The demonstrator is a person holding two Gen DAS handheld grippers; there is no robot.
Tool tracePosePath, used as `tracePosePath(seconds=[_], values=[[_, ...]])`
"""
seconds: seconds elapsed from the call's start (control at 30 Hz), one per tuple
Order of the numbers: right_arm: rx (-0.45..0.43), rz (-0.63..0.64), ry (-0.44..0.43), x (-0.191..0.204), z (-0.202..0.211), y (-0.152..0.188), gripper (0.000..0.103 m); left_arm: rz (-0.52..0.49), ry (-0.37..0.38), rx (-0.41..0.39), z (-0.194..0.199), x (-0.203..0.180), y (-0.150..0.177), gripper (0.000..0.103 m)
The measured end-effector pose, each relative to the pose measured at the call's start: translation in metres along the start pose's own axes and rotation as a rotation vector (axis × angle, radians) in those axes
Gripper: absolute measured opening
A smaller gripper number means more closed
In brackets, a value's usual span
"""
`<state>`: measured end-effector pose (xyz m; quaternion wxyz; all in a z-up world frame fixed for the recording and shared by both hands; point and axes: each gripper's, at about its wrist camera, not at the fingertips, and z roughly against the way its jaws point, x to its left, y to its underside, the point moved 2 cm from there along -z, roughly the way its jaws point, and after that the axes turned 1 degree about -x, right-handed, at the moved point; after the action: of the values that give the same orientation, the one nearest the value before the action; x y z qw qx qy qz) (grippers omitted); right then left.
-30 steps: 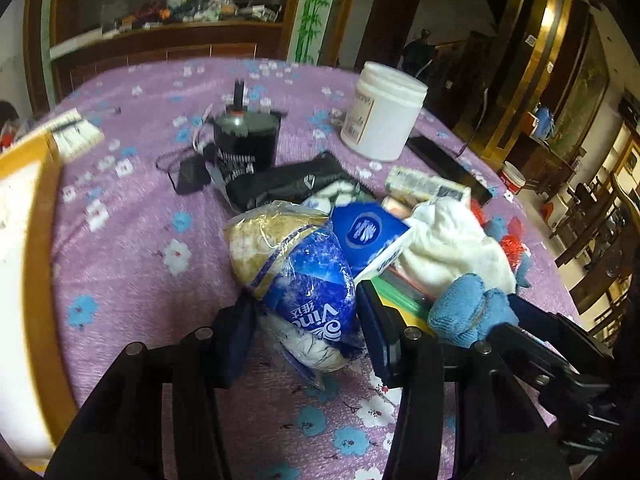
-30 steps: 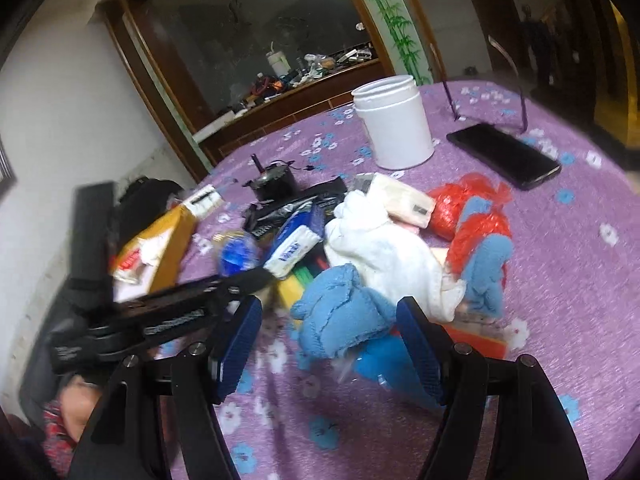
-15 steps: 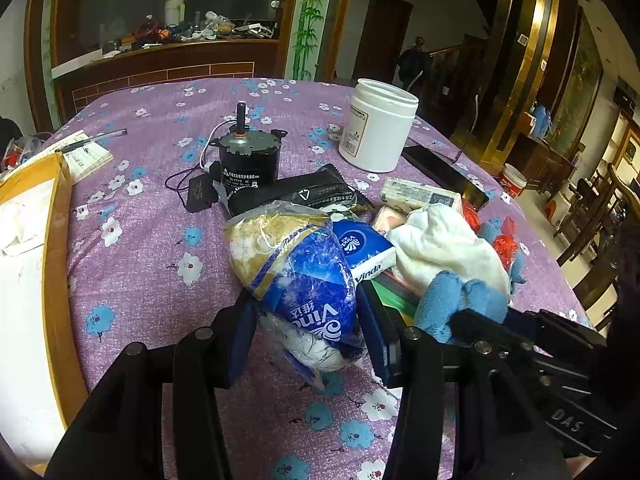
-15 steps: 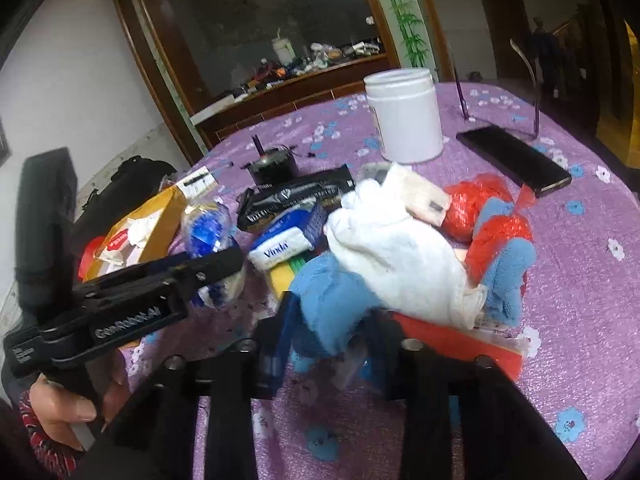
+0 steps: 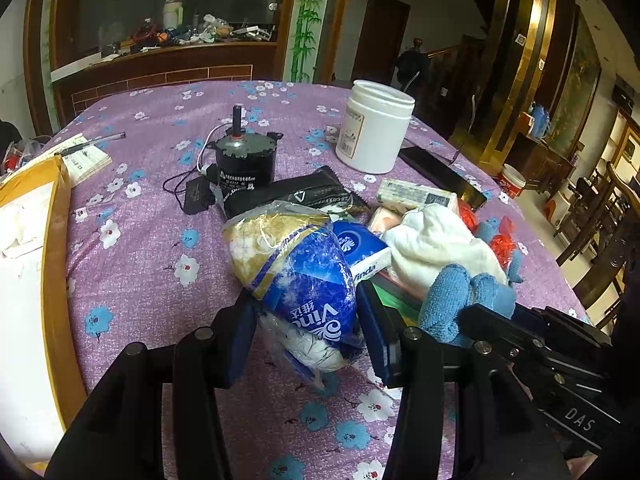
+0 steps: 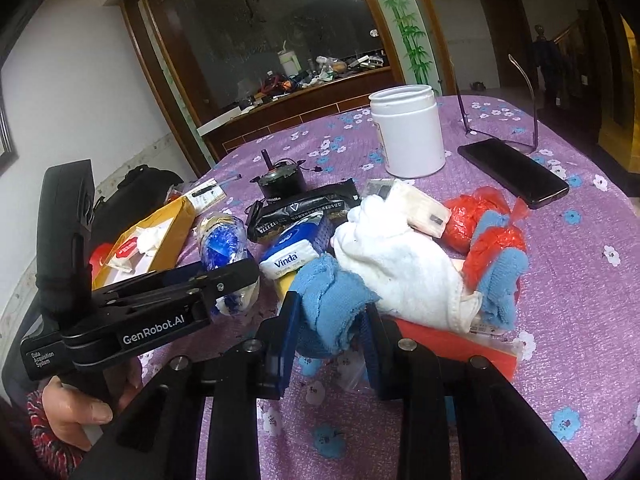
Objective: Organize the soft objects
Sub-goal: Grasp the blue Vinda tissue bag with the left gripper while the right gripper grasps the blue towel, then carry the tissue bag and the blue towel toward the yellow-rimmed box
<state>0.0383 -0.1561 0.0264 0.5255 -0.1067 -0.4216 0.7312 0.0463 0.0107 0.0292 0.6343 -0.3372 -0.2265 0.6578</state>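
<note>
My left gripper (image 5: 306, 330) is shut on a blue and gold Vinda tissue pack (image 5: 304, 280), held just above the purple flowered cloth. In the right wrist view the same pack (image 6: 222, 246) shows behind the left gripper's black body (image 6: 160, 312). My right gripper (image 6: 330, 322) is shut on a blue terry cloth (image 6: 332, 300) at the near edge of a pile. That pile holds a white cloth (image 6: 396, 264), a small Vinda tissue packet (image 6: 294, 254), red mesh bundles (image 6: 490, 240) and another blue cloth (image 6: 500, 284). The blue cloth (image 5: 456, 296) also shows beside the left gripper.
A white jar (image 5: 374, 128), a black motor with wires (image 5: 244, 160), a black foil packet (image 5: 288, 196) and a black phone (image 6: 514, 172) lie farther back. A yellow cardboard box (image 5: 56, 240) stands at the left. A person's hand (image 6: 76, 408) holds the left gripper's handle.
My right gripper has closed from wide open onto the blue terry cloth and bunched it between the pads. The left gripper kept its grip on the tissue pack without moving.
</note>
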Motion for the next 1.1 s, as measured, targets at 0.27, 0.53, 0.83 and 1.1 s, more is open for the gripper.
tracePosePath(seconds=[0.27,0.53,0.83,1.1], values=[[-0.026,-0.034,-0.008,-0.007,0.006,-0.003,0.030,-0.002,-0.001,-0.014,0.001,-0.001,-0.001,0.047],[-0.031,-0.038,-0.012,-0.007,0.007,-0.003,0.030,-0.009,-0.011,-0.018,0.001,-0.002,0.000,0.047],[-0.039,-0.043,-0.012,-0.008,0.010,-0.003,0.030,-0.014,-0.014,-0.020,0.001,-0.003,0.001,0.047],[-0.050,-0.063,-0.015,-0.011,0.013,-0.004,0.030,-0.025,-0.028,-0.014,0.002,-0.004,0.002,0.047]])
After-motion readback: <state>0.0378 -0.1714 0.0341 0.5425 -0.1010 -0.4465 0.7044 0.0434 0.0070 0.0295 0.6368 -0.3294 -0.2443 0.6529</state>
